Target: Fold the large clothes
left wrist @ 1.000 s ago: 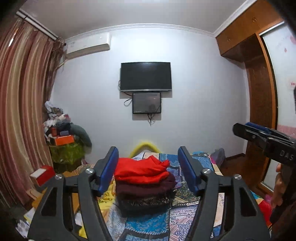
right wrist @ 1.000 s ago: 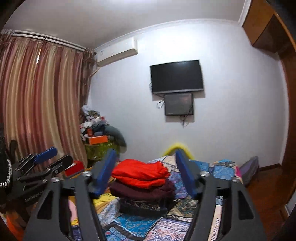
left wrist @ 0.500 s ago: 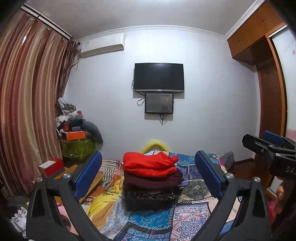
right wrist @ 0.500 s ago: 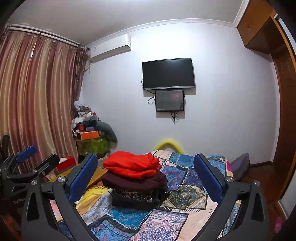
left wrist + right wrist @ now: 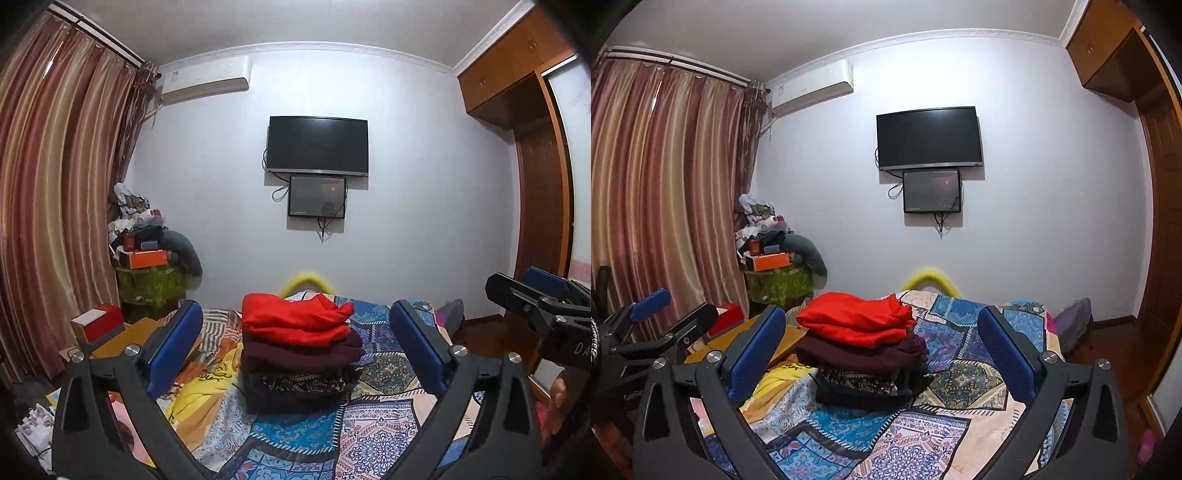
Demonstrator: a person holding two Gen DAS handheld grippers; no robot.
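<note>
We see both grippers spread wide, nothing between their blue pads. Left gripper (image 5: pixel 295 347) fills the lower frame of its own view; right gripper (image 5: pixel 884 347) likewise in its own. A stack of folded clothes (image 5: pixel 299 354) sits centre frame on the patterned bedspread (image 5: pixel 369 424), red garment (image 5: pixel 295 319) on top, dark maroon one (image 5: pixel 299 350) beneath, well beyond the fingertips. Dark television (image 5: pixel 317 144) on the wall, upper centre.
</note>
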